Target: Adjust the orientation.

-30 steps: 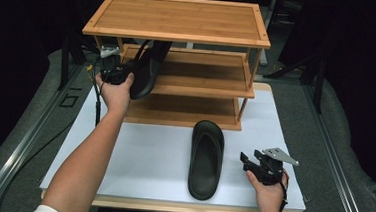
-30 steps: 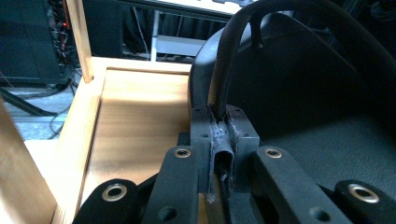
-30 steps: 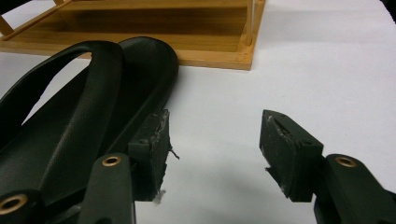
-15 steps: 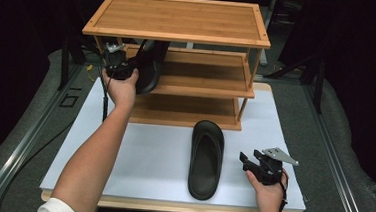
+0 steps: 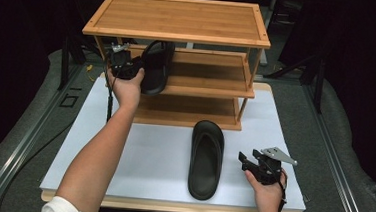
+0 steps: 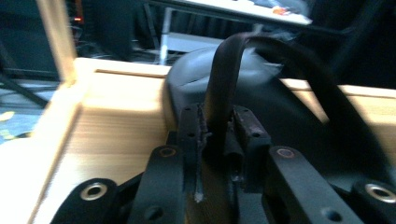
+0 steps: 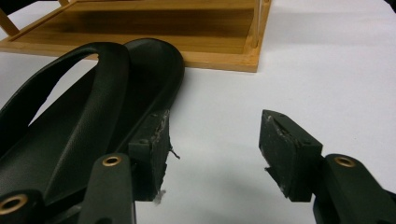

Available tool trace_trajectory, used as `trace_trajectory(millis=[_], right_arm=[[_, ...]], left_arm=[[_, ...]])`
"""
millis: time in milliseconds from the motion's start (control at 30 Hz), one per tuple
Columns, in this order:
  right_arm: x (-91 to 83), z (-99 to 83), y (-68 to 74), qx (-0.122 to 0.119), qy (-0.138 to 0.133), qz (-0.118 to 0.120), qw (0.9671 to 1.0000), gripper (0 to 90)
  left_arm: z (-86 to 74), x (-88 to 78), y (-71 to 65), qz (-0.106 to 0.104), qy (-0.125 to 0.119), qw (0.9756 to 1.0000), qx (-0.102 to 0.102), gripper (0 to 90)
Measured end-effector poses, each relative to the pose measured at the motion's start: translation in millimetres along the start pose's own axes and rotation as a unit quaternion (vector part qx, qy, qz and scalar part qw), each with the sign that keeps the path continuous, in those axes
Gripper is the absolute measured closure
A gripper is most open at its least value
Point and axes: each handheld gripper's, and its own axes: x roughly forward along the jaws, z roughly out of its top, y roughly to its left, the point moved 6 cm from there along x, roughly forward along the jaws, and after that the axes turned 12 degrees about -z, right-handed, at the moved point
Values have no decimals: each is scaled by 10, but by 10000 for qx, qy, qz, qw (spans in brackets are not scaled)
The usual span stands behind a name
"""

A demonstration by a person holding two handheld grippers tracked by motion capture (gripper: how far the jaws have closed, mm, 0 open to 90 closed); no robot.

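Observation:
A black slipper [image 5: 156,66] lies on the middle shelf [image 5: 208,75] of a wooden rack, at its left end. My left gripper [image 5: 137,67] is at that slipper's strap. In the left gripper view the strap [image 6: 224,74] runs up between the pads; the jaws [image 6: 218,135] have just been opening and stand narrowly open around it. A second black slipper [image 5: 206,157] lies flat on the white table. My right gripper [image 5: 244,162] hovers just to its right, open, with bare table between its fingers [image 7: 215,149]. That slipper [image 7: 70,140] lies just outside the left jaw.
The three-tier wooden rack [image 5: 182,18] stands at the back of the white board [image 5: 158,149]. Its bottom shelf [image 7: 140,28] lies just beyond the table slipper's toe. A cable [image 5: 109,100] hangs from the left gripper. Grey floor surrounds the board.
The left hand has pushed the slipper farther in, and it now rests on the middle shelf. The right hand and the table slipper have not moved.

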Motion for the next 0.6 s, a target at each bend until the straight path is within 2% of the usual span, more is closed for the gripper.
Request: trace_trajectory(millis=[133,300,367,467,600], right_arm=[[-22,21,9,-2,-96,-49,9999,436],[-24,13,47,-105,-74,-2,9999,442],[-35,25,64,-126,-135,32,9998,457],[-66,39,81,-177,-194,-40,9996,472],[-103,41,180,-248,-218,67,9994,467]], left_arm=[[8,25,-46,-165,-109,9998,-34,700],[8,-5,-61,-279,-98,9996,-43,666],[12,-29,-92,-319,-112,9994,9,615],[21,-78,-165,-455,-110,9988,108,549],[29,-194,-259,-604,-139,9979,210,523]])
